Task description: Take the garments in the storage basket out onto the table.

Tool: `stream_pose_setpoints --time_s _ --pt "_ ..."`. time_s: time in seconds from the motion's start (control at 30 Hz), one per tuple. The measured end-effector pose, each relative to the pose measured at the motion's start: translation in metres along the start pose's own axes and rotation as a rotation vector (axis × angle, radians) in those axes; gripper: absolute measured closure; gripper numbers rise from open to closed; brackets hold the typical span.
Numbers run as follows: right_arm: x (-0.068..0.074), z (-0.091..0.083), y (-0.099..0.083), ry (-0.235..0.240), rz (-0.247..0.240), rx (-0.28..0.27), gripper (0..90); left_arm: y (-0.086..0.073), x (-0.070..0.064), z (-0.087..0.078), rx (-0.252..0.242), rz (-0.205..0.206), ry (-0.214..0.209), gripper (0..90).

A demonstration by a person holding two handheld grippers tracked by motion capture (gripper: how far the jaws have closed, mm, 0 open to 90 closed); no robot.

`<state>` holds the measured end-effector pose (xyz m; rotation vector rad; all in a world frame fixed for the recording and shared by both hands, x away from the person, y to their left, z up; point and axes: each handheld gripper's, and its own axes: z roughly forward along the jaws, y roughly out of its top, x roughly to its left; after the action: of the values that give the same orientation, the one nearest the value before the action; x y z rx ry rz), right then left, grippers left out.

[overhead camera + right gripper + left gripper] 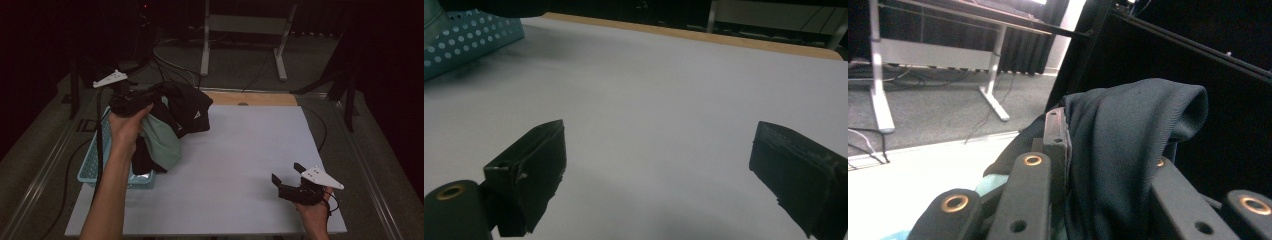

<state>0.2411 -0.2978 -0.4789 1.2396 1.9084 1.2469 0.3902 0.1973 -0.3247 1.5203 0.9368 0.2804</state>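
Left gripper point(131, 102) is clenched on the black garment point(187, 105) above the basket point(92, 160). Lift high so it clears the green cloth point(162, 140). Right gripper point(289, 181) waits, jaws spread wide, empty.

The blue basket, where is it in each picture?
High view: the blue basket sits at the table's left edge, under the clothes.
Left gripper view: I can't find it.
Right gripper view: its holed wall is top left.
Shared landmark: the white table.

A black garment point(187, 106) was held bunched and lifted over a pale green cloth point(162, 142), both draped across a light blue perforated basket point(92, 162) at the tabletop's left edge.
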Motion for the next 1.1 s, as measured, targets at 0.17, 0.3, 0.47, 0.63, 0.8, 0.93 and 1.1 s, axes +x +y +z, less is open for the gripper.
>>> stream_pose_setpoints --time_s 0.17,0.3,0.47,0.63,0.8,0.93,1.1 --pt "0.000 0.000 0.000 0.001 -0.001 0.000 8.1 -0.002 -0.005 0.010 0.012 0.003 -0.021 77.7" --pt "0.000 0.000 0.000 0.003 -0.003 0.001 8.0 -0.004 -0.009 0.019 0.022 0.002 -0.035 77.7" --pt "0.000 0.000 0.000 0.004 -0.002 0.000 8.1 -0.006 -0.015 0.028 0.035 0.009 -0.046 77.6" --pt "0.000 0.000 0.000 0.004 -0.001 0.001 8.1 -0.006 -0.020 0.036 0.039 0.012 -0.064 77.6" --pt "0.000 0.000 0.000 0.004 -0.001 0.001 8.1 -0.007 -0.026 0.045 0.042 0.011 -0.080 77.6" --pt "-0.001 -0.001 0.000 0.004 0.000 0.000 8.1 -0.009 -0.030 0.053 0.048 0.013 -0.092 77.6" --pt "-0.001 0.000 0.000 0.003 -0.002 0.001 8.0 -0.011 -0.036 0.063 0.053 0.006 -0.111 77.6"
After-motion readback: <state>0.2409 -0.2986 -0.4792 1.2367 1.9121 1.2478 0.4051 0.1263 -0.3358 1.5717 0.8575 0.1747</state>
